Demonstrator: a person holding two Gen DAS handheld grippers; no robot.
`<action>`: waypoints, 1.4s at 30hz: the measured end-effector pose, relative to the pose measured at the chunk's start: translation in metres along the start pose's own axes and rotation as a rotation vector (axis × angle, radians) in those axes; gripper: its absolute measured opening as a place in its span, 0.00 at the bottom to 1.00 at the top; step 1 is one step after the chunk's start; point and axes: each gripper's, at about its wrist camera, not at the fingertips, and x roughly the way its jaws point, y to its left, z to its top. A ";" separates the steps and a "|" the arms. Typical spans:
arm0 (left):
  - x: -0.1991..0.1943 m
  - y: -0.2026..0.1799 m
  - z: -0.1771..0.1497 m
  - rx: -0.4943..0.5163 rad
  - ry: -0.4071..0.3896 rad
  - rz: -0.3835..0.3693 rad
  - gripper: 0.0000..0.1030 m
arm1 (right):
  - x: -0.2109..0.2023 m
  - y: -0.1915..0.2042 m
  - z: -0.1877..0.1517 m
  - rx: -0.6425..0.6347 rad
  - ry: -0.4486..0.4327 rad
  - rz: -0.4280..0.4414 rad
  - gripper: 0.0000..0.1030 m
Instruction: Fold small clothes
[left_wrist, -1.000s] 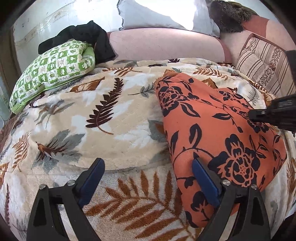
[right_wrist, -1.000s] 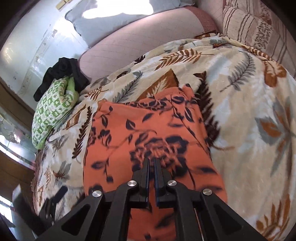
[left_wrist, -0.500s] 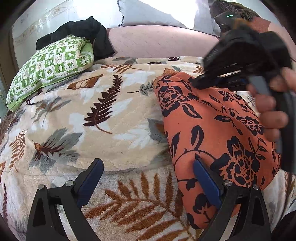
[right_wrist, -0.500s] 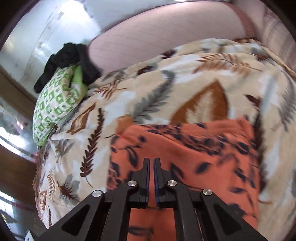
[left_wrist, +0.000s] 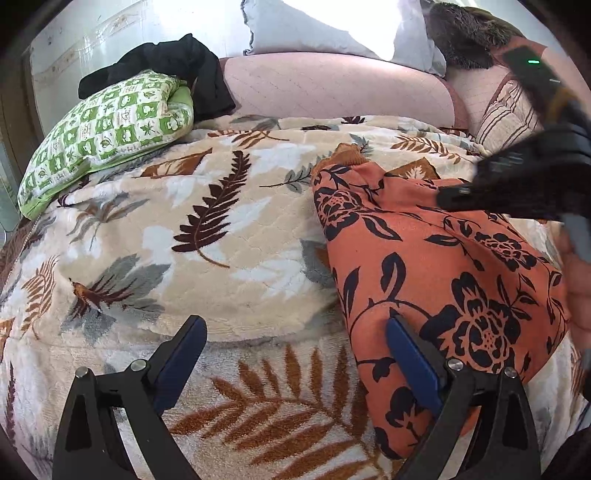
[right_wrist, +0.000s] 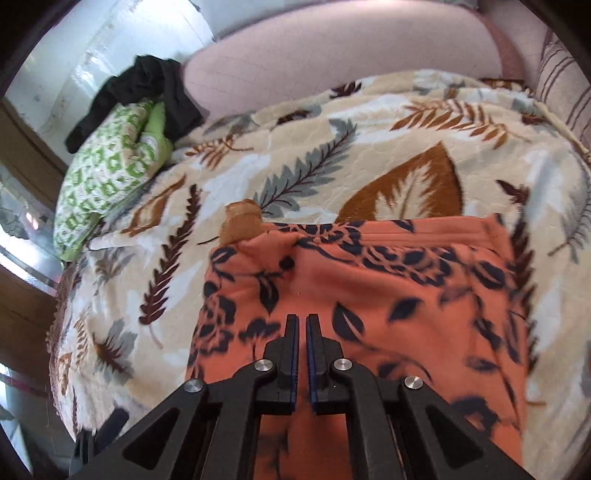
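An orange garment with black flowers (left_wrist: 436, 266) lies folded on the leaf-patterned blanket (left_wrist: 207, 229); it also shows in the right wrist view (right_wrist: 369, 295). A tan cuff (right_wrist: 242, 221) sticks out at its far left corner. My left gripper (left_wrist: 295, 354) is open and empty, low over the blanket, with its right finger (left_wrist: 410, 358) over the garment's near edge. My right gripper (right_wrist: 301, 328) is shut and empty, just above the garment's middle. It also shows in the left wrist view as a dark blurred shape (left_wrist: 517, 184) over the garment's far part.
A green patterned pillow (left_wrist: 103, 129) with black clothing (left_wrist: 173, 70) on it lies at the back left. A pink headboard cushion (left_wrist: 332, 88) and a grey pillow (left_wrist: 332, 26) run along the back. A striped cushion (left_wrist: 506, 110) is at the back right.
The right gripper swept from the garment's right side across its far part and then came lower and nearer over it. The left gripper stayed nearly still and open.
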 end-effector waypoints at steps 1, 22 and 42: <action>-0.001 0.000 0.000 0.000 -0.003 0.003 0.95 | -0.012 -0.003 -0.008 -0.006 -0.016 -0.010 0.06; -0.003 -0.007 -0.004 0.004 -0.031 0.052 0.95 | -0.031 -0.051 -0.083 0.020 -0.040 0.040 0.06; -0.026 -0.008 0.018 -0.025 -0.075 0.075 1.00 | -0.078 -0.077 -0.085 0.070 -0.201 0.233 0.06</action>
